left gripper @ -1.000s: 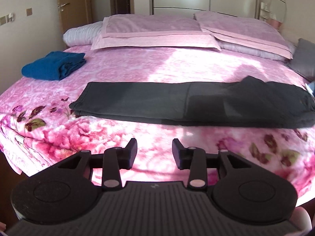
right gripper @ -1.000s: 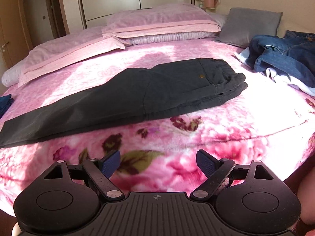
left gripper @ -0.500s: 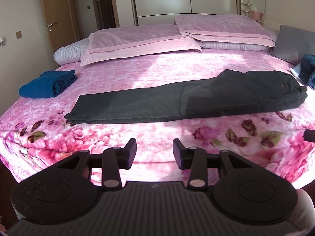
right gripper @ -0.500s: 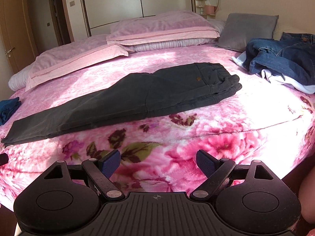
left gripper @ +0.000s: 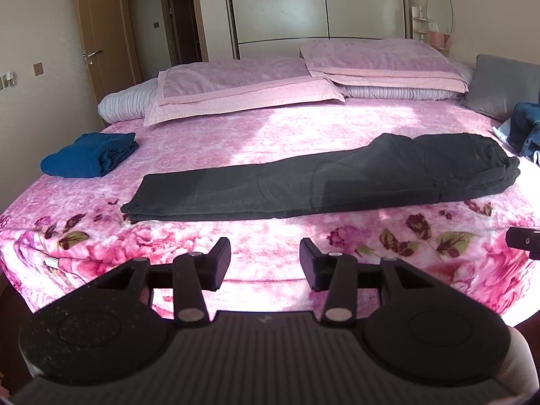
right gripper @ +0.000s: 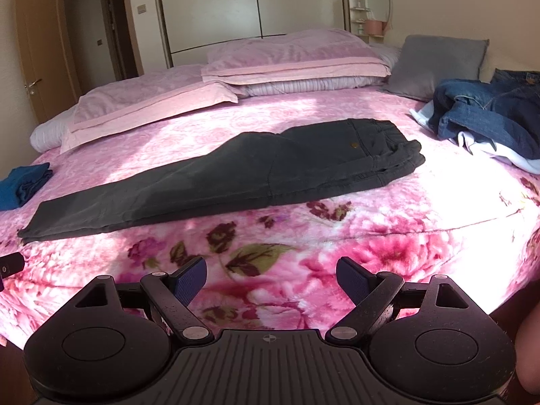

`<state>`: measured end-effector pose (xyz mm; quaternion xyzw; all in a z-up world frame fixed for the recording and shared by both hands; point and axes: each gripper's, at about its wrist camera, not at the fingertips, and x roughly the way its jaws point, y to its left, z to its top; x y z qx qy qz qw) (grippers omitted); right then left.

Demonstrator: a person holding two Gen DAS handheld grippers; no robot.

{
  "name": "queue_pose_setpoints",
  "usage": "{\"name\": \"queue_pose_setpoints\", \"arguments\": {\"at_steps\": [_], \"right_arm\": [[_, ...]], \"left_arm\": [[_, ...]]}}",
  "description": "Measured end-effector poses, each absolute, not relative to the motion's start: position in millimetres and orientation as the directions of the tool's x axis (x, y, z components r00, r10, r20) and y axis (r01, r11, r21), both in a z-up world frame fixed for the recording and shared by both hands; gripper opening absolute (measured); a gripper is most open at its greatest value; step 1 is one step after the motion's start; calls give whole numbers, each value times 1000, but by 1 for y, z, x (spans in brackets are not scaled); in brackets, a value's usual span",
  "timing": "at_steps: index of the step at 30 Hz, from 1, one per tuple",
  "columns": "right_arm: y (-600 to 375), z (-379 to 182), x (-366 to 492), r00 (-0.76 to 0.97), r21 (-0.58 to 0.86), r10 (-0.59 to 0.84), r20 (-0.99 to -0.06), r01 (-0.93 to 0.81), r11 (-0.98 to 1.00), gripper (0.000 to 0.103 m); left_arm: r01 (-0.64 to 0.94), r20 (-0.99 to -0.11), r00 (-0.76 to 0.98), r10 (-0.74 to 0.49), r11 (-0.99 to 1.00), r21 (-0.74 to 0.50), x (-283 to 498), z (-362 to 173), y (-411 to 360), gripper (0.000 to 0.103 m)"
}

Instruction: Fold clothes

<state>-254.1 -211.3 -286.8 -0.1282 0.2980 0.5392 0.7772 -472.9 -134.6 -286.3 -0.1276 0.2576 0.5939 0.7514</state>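
Dark grey trousers, folded lengthwise, lie flat across the pink floral bedspread, waistband to the right, hems to the left. My left gripper hovers over the bed's near edge, short of the trousers; its jaws are opening and nothing is between them. Wide open and holding nothing, my right gripper hangs over the near edge below the waist end. A tip of the right gripper shows at the left wrist view's right edge.
A folded blue garment rests at the bed's left. A heap of blue jeans and white cloth lies at the right. Pink pillows and a grey cushion line the headboard side. A door stands left.
Both grippers have drawn back and up from the bed, so the trousers look smaller and farther. The left gripper's jaws stand a little wider apart than before.
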Motion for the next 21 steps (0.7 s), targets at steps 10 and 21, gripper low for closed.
{"name": "queue_pose_setpoints", "arguments": {"at_steps": [10, 21], "right_arm": [[-206, -275, -263, 232, 98, 781, -580, -932, 349, 87], [-148, -282, -254, 200, 72, 746, -635, -946, 315, 87]], "left_arm": [[-967, -525, 158, 837, 239, 90, -479, -277, -130, 41], [-981, -590, 123, 798, 189, 52, -472, -286, -68, 41]]}}
